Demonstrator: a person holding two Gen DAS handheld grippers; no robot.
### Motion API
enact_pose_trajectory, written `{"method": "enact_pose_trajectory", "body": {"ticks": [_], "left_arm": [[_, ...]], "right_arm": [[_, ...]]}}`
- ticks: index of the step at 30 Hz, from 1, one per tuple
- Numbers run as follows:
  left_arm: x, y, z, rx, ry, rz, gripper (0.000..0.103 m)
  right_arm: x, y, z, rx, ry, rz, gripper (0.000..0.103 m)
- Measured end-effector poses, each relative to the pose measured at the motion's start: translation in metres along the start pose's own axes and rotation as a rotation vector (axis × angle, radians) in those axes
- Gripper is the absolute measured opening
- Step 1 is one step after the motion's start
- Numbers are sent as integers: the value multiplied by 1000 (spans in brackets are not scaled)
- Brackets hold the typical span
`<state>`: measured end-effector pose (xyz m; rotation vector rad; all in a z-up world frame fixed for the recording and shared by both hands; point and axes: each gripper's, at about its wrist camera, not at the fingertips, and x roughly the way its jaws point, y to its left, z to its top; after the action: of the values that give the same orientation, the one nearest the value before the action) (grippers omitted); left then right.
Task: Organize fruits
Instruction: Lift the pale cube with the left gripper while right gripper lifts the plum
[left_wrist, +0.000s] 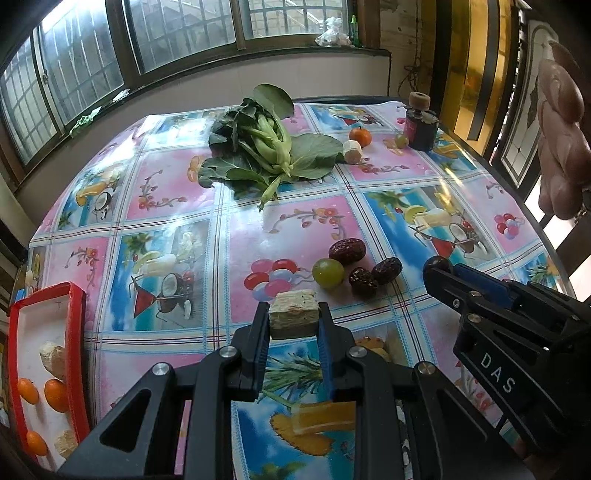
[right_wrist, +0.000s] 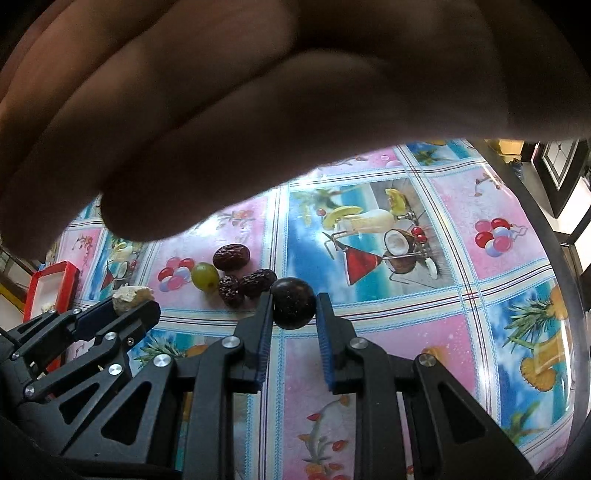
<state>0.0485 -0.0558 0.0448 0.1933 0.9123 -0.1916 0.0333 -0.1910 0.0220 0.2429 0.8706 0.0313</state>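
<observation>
Left wrist view: the left gripper (left_wrist: 293, 319) clamps a pale sugarcane chunk (left_wrist: 293, 314); the right gripper (right_wrist: 294, 308) pinches a dark round fruit (right_wrist: 293, 302). Just beyond lie a green grape (left_wrist: 328, 272) and three red dates (left_wrist: 364, 271). A red tray (left_wrist: 75, 317) is cut off at left. A blurred hand (right_wrist: 258, 92) hides the far table in the right view.

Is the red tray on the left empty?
No, the red tray already holds small orange fruits and pale chunks.
</observation>
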Motion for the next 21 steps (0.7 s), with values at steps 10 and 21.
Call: {"method": "enact_pose_trajectory", "body": {"ticks": [10, 21], "left_arm": [[0, 0, 0, 1, 3, 2, 23], [-9, 10, -2, -16, -11, 10, 23]], "right_arm": [[-4, -1, 1, 1, -5, 4, 25], [-10, 4, 3, -6, -12, 10, 25]]}}
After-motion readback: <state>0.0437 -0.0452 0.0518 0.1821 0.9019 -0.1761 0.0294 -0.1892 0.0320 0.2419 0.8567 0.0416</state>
